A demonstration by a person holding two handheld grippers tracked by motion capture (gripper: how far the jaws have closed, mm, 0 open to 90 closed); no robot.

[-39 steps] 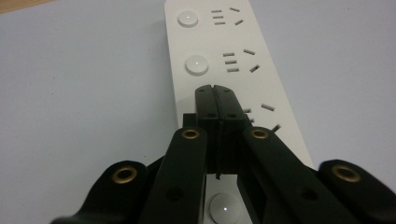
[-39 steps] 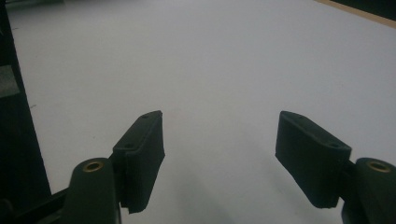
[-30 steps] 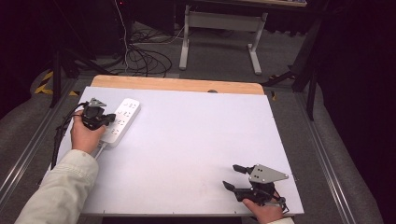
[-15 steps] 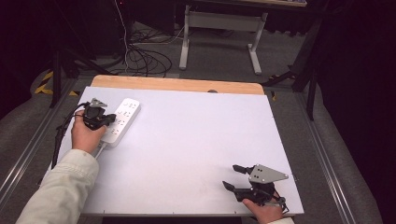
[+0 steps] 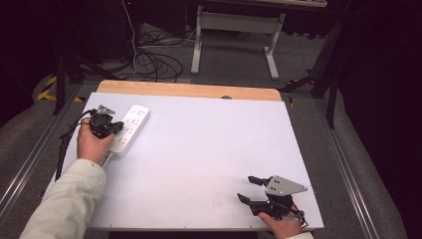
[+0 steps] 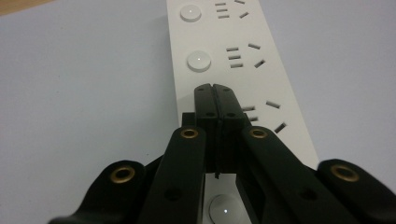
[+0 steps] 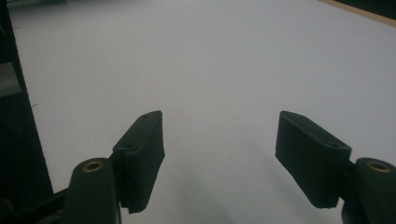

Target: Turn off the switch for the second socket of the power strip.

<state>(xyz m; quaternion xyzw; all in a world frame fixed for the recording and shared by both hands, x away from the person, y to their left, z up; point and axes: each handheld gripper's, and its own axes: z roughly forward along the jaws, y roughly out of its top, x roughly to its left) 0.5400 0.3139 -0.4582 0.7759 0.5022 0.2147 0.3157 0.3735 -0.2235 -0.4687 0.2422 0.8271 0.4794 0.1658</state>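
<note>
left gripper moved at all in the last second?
No. In the high view the left gripper sits over the same spot on the white power strip, equally far from the table's wooden back edge as before.

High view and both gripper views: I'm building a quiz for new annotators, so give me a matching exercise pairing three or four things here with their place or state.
Column one:
1. left gripper
2. right gripper
3. power strip
4. wooden edge

Column two:
A. white, lying at the table's left side
B. jaws wide apart over bare tabletop
C. along the table's far side
D. jaws pressed together, tips over the strip's sockets

Pairs: 1-D, 2-B, 3-A, 4-C
</note>
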